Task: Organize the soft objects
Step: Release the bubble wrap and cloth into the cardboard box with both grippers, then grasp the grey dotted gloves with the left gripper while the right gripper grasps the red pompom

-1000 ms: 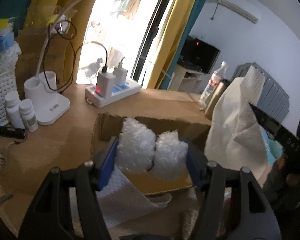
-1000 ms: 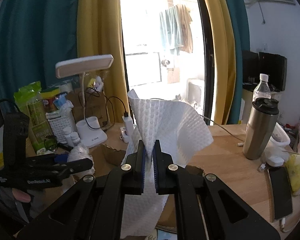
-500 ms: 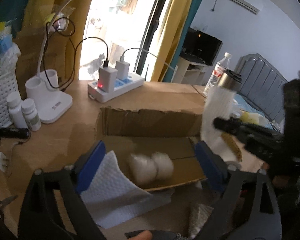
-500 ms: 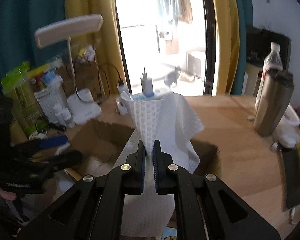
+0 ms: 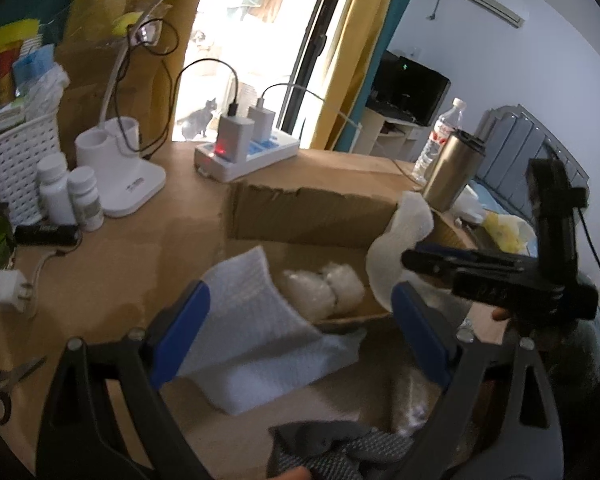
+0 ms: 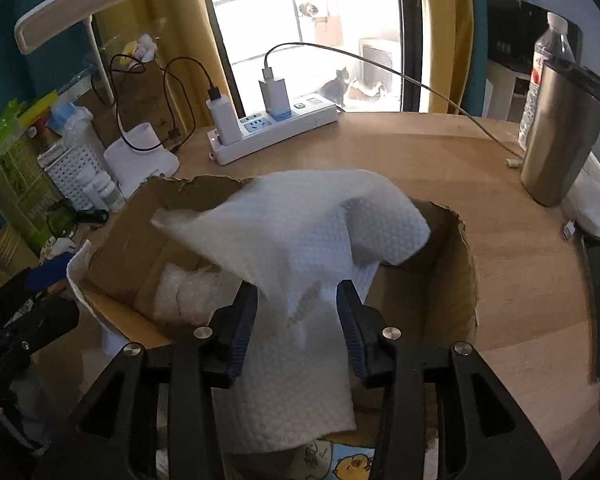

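While the right gripper (image 6: pixel 296 316) opens its jaws, the towel (image 6: pixel 300 236) slumps between them over the box (image 6: pixel 456 276) rim. The left gripper (image 5: pixel 300 336) gapes empty near the box. Towel looks light and limp; pinch a bunched fold.

Cardboard box (image 6: pixel 456 280): matt brown, torn edges. Paper towel (image 6: pixel 300 232): white, embossed. Bench (image 6: pixel 440 160): smooth wood. Tumbler (image 6: pixel 560 136): brushed metal. Power strip (image 6: pixel 276 132): glossy white plastic.
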The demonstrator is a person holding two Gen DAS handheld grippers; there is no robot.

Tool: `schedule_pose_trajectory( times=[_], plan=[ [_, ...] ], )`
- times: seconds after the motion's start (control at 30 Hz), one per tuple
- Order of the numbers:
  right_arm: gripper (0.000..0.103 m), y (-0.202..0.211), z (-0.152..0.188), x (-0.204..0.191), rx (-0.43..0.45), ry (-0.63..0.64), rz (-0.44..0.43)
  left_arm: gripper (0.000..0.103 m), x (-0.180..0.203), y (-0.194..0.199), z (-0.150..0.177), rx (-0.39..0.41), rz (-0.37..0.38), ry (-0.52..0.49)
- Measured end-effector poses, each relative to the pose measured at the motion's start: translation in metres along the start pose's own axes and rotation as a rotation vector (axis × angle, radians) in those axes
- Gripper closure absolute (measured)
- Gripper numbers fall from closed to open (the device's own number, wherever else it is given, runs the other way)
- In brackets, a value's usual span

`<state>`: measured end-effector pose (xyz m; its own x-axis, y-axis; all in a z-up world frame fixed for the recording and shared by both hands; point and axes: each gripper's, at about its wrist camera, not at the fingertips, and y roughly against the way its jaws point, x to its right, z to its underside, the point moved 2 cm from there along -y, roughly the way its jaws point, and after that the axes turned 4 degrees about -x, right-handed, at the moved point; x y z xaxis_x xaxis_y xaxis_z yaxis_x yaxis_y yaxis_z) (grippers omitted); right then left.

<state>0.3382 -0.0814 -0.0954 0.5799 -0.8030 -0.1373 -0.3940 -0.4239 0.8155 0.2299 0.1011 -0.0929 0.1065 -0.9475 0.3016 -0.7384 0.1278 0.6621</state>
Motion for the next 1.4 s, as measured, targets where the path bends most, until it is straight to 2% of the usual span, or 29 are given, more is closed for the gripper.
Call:
schedule_pose_trajectory(
  times=[0.1, 0.37, 0.6, 0.83, 0.97, 1.1, 1.2, 1.4],
  plan=[
    [0.05, 0.007, 0.002, -0.001, 0.012, 0.006, 0.011, 0.01, -0.005, -0.001, 0.005, -0.011, -0.003, 0.003],
    [0.05, 0.011, 0.014, -0.004, 0.0, 0.028, 0.033, 0.01, -0.018, -0.005, 0.015, -0.049, -0.045, 0.012],
    [0.047, 0.012, 0.022, -0.003, -0.014, 0.029, 0.047, 0.01, -0.023, -0.011, 0.024, -0.073, -0.05, 0.018],
    [0.043, 0.015, 0.023, 0.001, -0.003, 0.021, 0.042, 0.01, -0.029, -0.032, 0.029, -0.163, -0.086, 0.018],
    [0.042, 0.016, 0.022, 0.001, 0.006, 0.024, 0.041, 0.01, -0.038, -0.035, 0.034, -0.185, -0.097, 0.068],
    [0.041, 0.016, 0.023, 0.002, 0.007, 0.018, 0.042, 0.01, -0.046, -0.033, 0.039, -0.194, -0.127, 0.101],
    [0.039, 0.017, 0.025, 0.003, 0.008, 0.005, 0.048, 0.01, -0.048, -0.029, 0.043, -0.194, -0.173, 0.09],
    [0.036, 0.032, 0.032, 0.006, 0.034, -0.009, 0.07, 0.01, -0.037, -0.014, 0.044, -0.16, -0.139, 0.064]
  ],
)
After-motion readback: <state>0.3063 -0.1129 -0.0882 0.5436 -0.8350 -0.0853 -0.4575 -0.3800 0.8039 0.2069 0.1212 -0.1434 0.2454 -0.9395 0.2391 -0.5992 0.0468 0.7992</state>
